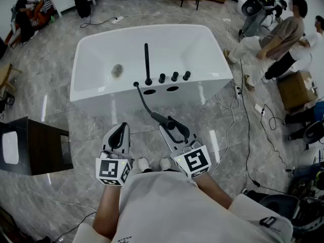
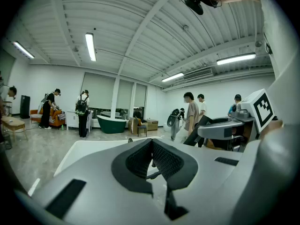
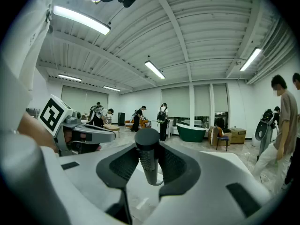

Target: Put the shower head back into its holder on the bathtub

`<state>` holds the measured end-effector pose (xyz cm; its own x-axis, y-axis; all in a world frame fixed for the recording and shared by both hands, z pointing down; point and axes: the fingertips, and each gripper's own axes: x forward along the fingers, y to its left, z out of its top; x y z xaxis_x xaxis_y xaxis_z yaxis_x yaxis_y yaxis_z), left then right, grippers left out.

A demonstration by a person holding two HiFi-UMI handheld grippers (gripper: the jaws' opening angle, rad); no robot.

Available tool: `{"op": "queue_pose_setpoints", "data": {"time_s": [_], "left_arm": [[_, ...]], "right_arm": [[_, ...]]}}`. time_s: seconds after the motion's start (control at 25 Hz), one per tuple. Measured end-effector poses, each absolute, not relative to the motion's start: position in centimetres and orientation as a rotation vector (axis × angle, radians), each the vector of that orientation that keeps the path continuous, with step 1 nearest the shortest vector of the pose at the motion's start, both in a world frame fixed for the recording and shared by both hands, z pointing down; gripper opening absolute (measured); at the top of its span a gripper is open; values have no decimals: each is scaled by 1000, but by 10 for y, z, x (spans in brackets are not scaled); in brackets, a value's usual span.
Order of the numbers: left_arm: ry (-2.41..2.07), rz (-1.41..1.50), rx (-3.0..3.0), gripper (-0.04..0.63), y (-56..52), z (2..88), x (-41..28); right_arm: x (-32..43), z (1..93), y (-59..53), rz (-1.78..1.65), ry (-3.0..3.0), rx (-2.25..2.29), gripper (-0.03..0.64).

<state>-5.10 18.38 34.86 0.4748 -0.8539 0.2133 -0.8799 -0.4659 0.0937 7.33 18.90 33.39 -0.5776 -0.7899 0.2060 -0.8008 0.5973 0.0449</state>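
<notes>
Head view: a white bathtub [image 1: 116, 101] stands on the marble floor [image 1: 61, 110]. Its near deck carries a black spout [image 1: 147, 62], three knobs [image 1: 174, 76] and two oval holes [image 1: 150, 91]. Which one is the holder cannot be told from here. A dark hose [image 1: 143, 101] runs from the deck to the shower head [image 1: 165, 120], which is held clear of the tub, in front of its near wall, by the right gripper [image 1: 173, 128]. The left gripper [image 1: 120, 130] hangs beside it, a little apart.

Right gripper view: this view alone shows the grip. The jaws are closed on the shower head [image 3: 148, 156], whose ribbed dark handle stands upright between the pads [image 3: 123, 165].

Left gripper view: the left gripper [image 2: 151, 144] has its jaws drawn together at the tips with nothing held between them, a detail the head view does not resolve.

Both gripper views also show a green tub [image 3: 191, 131] and standing people [image 2: 83, 111] across the room.
</notes>
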Motion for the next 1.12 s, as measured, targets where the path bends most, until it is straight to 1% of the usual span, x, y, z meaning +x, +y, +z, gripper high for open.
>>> {"op": "queue_pose_setpoints", "data": {"time_s": [0.64,1.12], "left_arm": [[-1493,176,2523,12,178,349,-72],[-1483,199,2556,12,175,355,-101]], "right_arm": [[63,336,180,101,-2596,1335,143],[47,326,171,86,-2608,1400,143]]}}
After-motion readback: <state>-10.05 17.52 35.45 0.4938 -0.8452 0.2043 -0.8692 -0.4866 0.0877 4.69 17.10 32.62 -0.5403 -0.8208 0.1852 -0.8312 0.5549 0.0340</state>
